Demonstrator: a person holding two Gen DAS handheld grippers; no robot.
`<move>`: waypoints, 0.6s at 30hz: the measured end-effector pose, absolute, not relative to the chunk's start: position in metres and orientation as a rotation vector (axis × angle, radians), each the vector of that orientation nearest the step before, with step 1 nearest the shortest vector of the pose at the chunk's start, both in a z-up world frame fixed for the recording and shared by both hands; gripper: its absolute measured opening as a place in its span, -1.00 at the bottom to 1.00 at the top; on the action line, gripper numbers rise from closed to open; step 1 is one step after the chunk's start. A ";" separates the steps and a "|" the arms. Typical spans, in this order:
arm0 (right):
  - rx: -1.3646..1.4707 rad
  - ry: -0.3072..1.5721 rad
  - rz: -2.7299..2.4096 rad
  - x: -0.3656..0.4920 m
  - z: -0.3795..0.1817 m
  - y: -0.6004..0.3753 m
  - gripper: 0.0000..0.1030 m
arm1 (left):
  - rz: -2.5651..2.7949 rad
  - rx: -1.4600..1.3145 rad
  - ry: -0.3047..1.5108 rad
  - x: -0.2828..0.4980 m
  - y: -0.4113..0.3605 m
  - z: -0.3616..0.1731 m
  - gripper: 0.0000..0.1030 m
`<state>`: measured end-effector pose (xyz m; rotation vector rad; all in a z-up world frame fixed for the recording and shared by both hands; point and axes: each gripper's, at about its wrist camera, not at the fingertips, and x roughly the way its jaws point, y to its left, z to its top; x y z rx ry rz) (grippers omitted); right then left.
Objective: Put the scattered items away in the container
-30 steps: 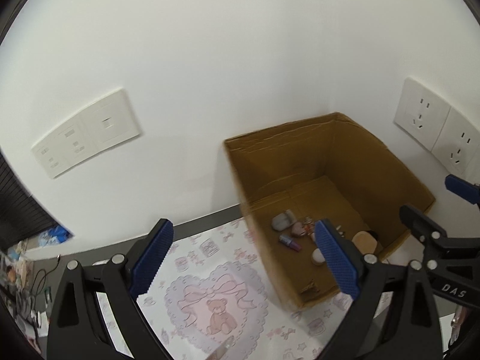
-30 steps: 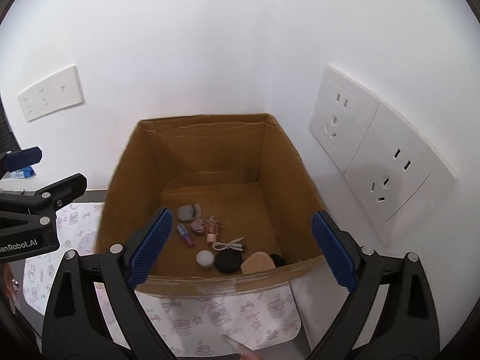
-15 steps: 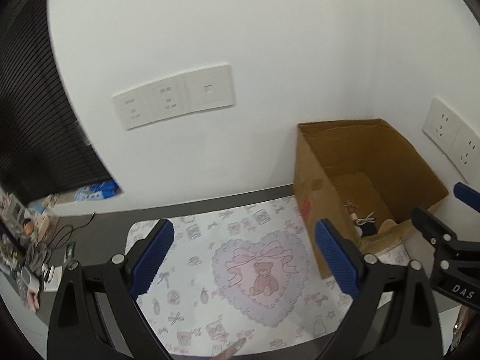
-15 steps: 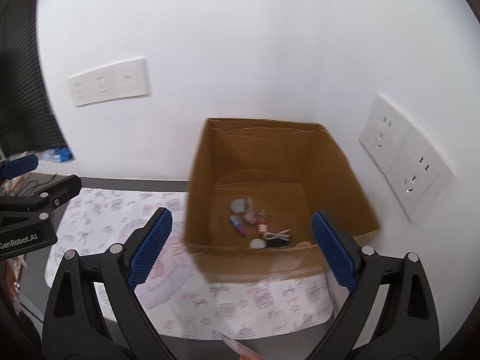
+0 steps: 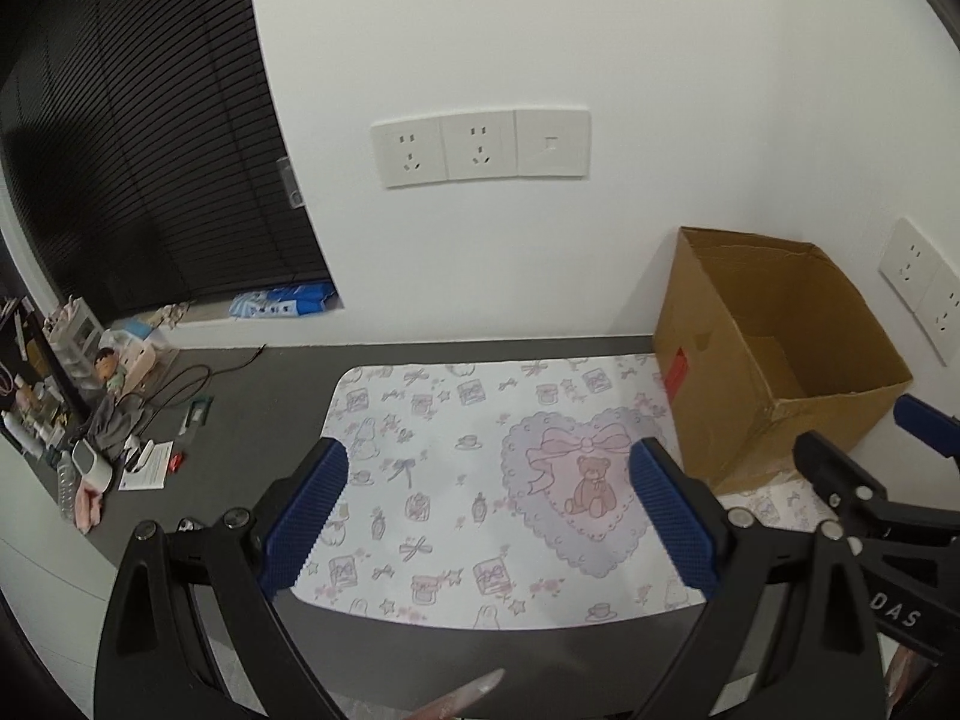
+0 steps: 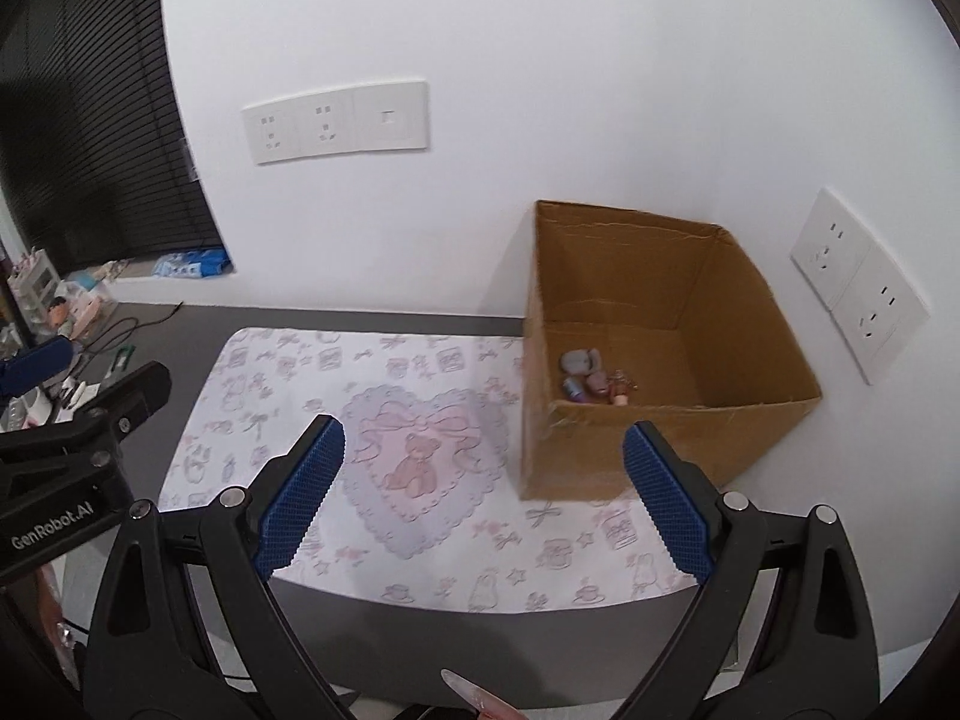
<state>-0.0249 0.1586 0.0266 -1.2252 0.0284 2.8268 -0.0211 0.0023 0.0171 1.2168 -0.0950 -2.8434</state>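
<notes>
Hovering spread and empty, both grippers face a bare mat (image 6: 372,450).
Items (image 6: 591,381) lie in the box (image 6: 660,444) at 1 o'clock of the right gripper (image 6: 480,495), nearer than the left gripper (image 5: 489,516).

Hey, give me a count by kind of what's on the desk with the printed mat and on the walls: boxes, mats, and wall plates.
Cardboard box: 1
Printed mat: 1
Wall plates: 2, one on the back wall, one on the right wall
Total: 4
The small items in the box are partly hidden, so not counted.
</notes>
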 end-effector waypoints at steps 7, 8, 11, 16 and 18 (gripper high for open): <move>-1.202 -0.021 2.882 -0.012 0.038 0.134 0.86 | -2.838 1.165 -0.056 -0.005 -0.016 0.032 0.83; -1.195 -0.025 2.886 -0.010 0.040 0.132 0.86 | -2.840 1.158 -0.055 -0.004 -0.018 0.033 0.83; -1.177 -0.028 2.900 -0.006 0.046 0.126 0.86 | -2.846 1.141 -0.054 0.000 -0.020 0.037 0.83; -1.175 -0.034 2.906 -0.004 0.048 0.120 0.86 | -2.842 1.141 -0.067 0.002 -0.023 0.037 0.83; -1.178 -0.034 2.904 -0.003 0.047 0.120 0.86 | -2.843 1.144 -0.073 0.002 -0.024 0.036 0.83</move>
